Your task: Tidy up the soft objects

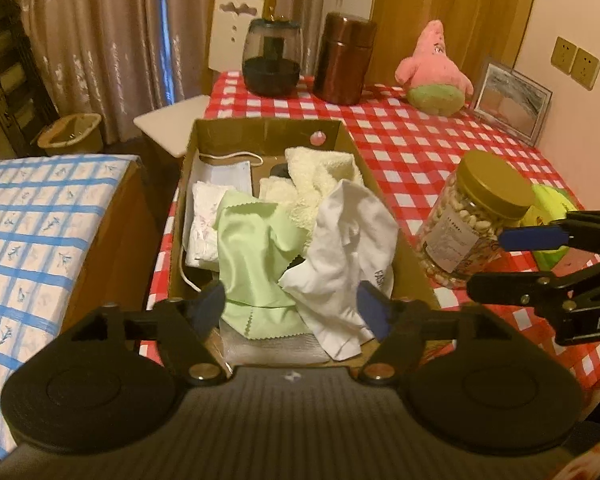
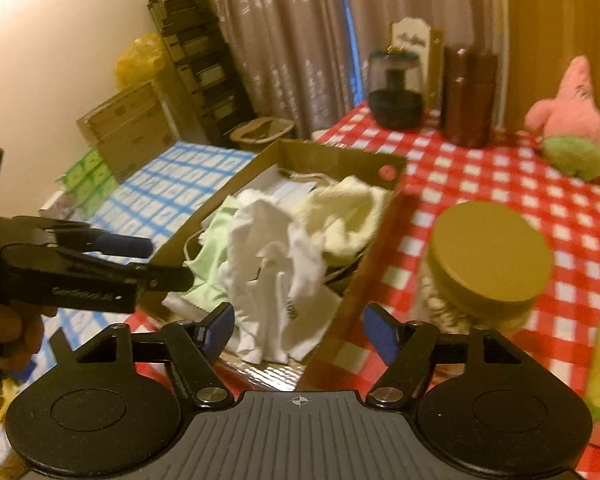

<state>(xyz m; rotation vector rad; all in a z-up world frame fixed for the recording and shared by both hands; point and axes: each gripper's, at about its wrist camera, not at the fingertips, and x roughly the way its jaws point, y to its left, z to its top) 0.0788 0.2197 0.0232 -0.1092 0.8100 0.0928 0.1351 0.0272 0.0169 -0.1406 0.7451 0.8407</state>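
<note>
Both claws stand spread apart and grip nothing: the left gripper point(image 1: 292, 308) and right gripper point(image 2: 300, 330) hover at the near end of a cardboard box point(image 1: 404, 256). Inside the box, a crumpled white cloth point(image 1: 352, 248) lies beside a pale green cloth point(image 1: 252, 256), on a red checked table point(image 1: 420, 152).

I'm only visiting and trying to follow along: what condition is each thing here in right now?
Cardboard box: open-topped, filled with cloths.
White cloth: crumpled, on top of the pile.
Green cloth: draped, loosely spread.
Face mask: lying flat in the box.
Nut jar: upright, lid on.
Left tongs: open, empty.
Right tongs: open, empty.
</note>
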